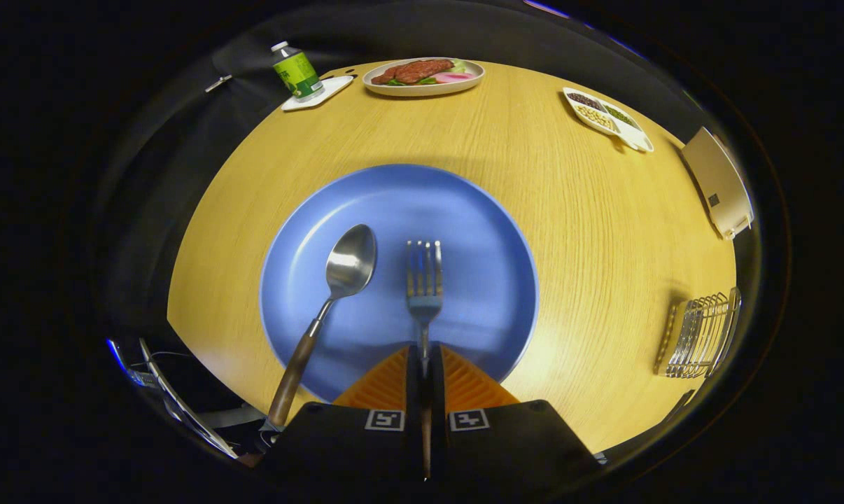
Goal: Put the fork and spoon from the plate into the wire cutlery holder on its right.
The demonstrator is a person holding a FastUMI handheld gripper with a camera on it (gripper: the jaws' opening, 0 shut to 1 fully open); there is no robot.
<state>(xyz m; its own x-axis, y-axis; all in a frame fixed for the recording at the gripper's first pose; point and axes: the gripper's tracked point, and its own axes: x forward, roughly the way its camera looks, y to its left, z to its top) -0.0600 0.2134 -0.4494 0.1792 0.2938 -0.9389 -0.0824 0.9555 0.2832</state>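
One fork (424,280) lies on the blue plate (478,231), tines pointing away from the gripper (425,364), and its slim handle runs back between the two orange fingers (464,381). The jaws are drawn narrow with both fingers pressed against the handle, so they hold the fork. One spoon (338,287) lies on the same plate just left of the fork, bowl up, and its brown wooden handle slants back over the plate's near rim, apart from the fingers. The plate sits on a round wooden desk (590,231). One wire cutlery holder (702,334) stands on the desk well to the right of the plate, near the desk's edge. Beyond the plate at the far side are a plate of meat and vegetables (423,75), a green-labelled bottle (296,70) on a white coaster (318,93), and a divided white dish of beans (607,117). A tan rectangular object (719,183) lies beyond the holder. The bottle's label is too small to read.
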